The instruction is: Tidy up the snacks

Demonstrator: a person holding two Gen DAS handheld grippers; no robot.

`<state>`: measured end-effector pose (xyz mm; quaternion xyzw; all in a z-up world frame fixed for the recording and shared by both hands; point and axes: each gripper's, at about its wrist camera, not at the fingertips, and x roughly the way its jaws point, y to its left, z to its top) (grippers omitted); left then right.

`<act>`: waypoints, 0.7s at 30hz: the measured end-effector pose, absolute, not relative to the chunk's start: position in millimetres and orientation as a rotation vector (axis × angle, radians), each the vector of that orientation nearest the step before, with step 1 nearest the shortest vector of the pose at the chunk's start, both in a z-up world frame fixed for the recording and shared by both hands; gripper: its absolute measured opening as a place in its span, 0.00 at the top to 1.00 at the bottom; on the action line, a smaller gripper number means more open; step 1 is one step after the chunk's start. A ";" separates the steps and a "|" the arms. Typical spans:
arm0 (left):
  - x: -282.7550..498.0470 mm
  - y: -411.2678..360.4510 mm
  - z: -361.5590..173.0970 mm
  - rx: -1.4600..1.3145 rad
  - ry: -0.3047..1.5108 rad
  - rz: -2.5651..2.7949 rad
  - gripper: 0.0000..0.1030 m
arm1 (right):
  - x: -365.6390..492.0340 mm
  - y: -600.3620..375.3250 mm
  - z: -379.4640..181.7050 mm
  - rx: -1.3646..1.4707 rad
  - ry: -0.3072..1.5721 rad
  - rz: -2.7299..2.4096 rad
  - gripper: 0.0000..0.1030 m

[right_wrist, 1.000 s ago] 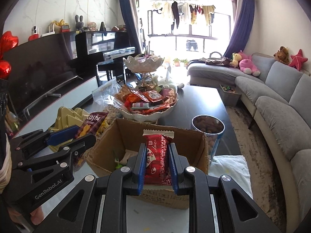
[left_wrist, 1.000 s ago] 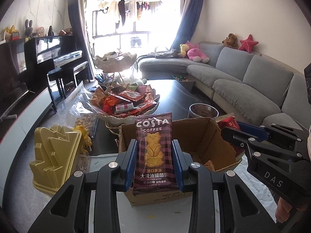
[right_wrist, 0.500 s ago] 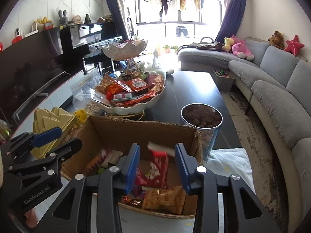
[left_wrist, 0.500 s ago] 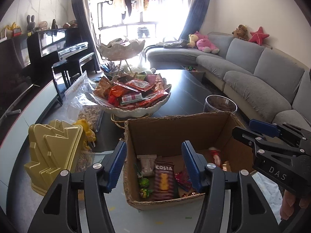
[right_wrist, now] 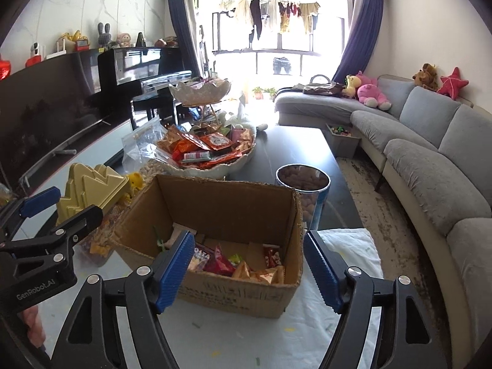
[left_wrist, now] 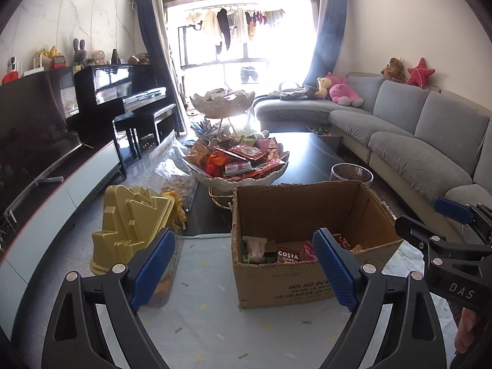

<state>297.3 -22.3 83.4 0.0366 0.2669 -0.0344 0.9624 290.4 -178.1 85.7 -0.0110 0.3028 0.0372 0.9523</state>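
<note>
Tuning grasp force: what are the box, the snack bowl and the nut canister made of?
Box: brown corrugated cardboard, matte, with ragged top edges.
Snack bowl: looks like glazed white ceramic, scalloped rim, though it could be plastic.
Nut canister: clear glass or plastic, nuts visible through its wall.

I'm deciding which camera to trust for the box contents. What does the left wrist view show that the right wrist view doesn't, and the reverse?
Only the left wrist view shows the COSTA packet's printed front. Only the right wrist view shows the nuts filling the metal tin and the orange wrappers against the box's near wall. Both show the cardboard box, the snack bowl, the yellow container, and both grippers, left gripper and right gripper, opening with nothing between them.
</note>
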 end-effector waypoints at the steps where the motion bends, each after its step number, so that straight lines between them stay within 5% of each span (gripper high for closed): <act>1: 286.9 -22.6 85.2 0.078 0.531 -0.065 0.06 | 280.6 -178.2 88.4 -0.023 0.601 0.071 0.22; 21: 135.1 -22.1 84.9 0.086 0.424 -0.060 0.00 | 122.7 -186.3 98.8 -0.007 0.474 0.016 0.10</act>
